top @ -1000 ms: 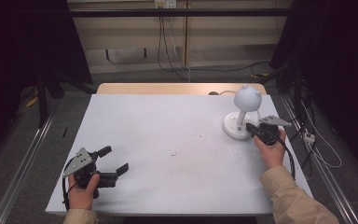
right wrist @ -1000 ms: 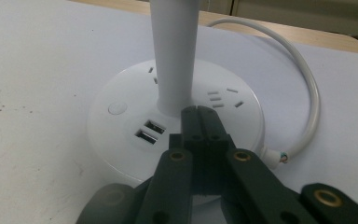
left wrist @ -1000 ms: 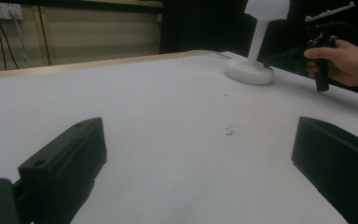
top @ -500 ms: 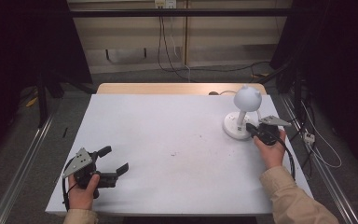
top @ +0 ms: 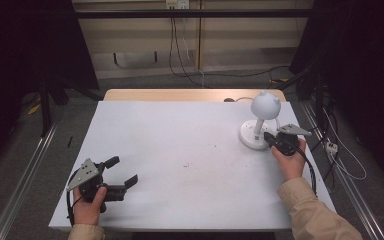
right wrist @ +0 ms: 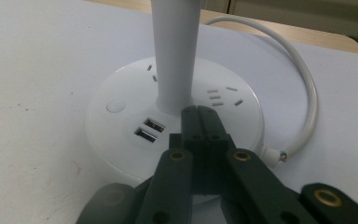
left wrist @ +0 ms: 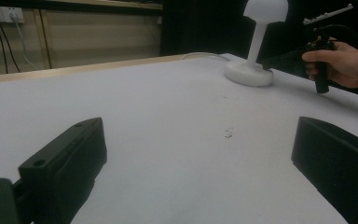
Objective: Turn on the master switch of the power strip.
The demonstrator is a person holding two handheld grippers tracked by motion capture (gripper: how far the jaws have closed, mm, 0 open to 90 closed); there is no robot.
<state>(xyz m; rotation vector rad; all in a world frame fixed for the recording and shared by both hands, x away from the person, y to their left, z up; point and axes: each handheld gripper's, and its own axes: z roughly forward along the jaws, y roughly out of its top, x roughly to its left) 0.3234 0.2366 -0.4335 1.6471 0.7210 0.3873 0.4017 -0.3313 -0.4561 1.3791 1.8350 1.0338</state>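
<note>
The lamp [right wrist: 175, 56] stands just ahead of the right gripper [right wrist: 200, 114], whose 2 jaws are pressed together over its round base [top: 254, 136]. Nothing has shifted in the last second, suggesting a pause. The left gripper [top: 120, 172] rests well apart, jaws spread.

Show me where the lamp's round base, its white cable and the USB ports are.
lamp base [right wrist: 121, 135], right gripper view, on the bare left part of its top.
white cable [right wrist: 307, 84], right gripper view, on the middle of its curve.
USB ports [right wrist: 148, 129], right gripper view, between the two slots.
</note>
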